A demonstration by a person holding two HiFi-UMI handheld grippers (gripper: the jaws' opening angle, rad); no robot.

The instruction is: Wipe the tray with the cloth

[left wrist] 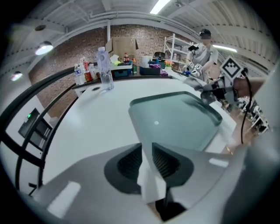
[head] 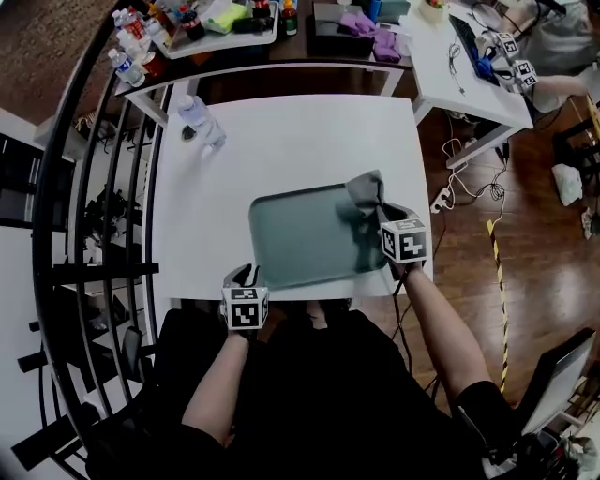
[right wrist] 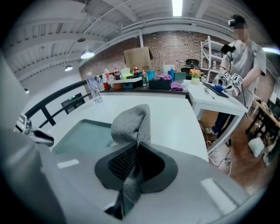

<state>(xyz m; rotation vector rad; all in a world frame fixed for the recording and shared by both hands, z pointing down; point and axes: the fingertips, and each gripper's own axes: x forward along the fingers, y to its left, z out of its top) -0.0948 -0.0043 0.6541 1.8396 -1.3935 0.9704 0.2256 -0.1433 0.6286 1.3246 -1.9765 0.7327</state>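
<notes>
A grey-green tray (head: pixel 300 234) lies on the white table (head: pixel 281 131), close to its near edge. My left gripper (head: pixel 246 275) is at the tray's near left corner. In the left gripper view the tray's pale rim (left wrist: pixel 146 175) runs between the jaws, and the left gripper (left wrist: pixel 146 151) is shut on it. My right gripper (head: pixel 380 220) is over the tray's right end, shut on a grey cloth (head: pixel 366 195). In the right gripper view the cloth (right wrist: pixel 131 124) bunches up ahead of the right gripper (right wrist: pixel 136 151) and hangs over the tray (right wrist: pixel 83 135).
A clear water bottle (head: pixel 202 122) stands at the table's far left. A cluttered table (head: pixel 216 23) sits behind, and a white side table (head: pixel 459 66) at the right. A black railing (head: pixel 103 187) runs along the left. Cables (head: pixel 469 187) lie on the floor. A person (right wrist: pixel 245 48) stands at the far right.
</notes>
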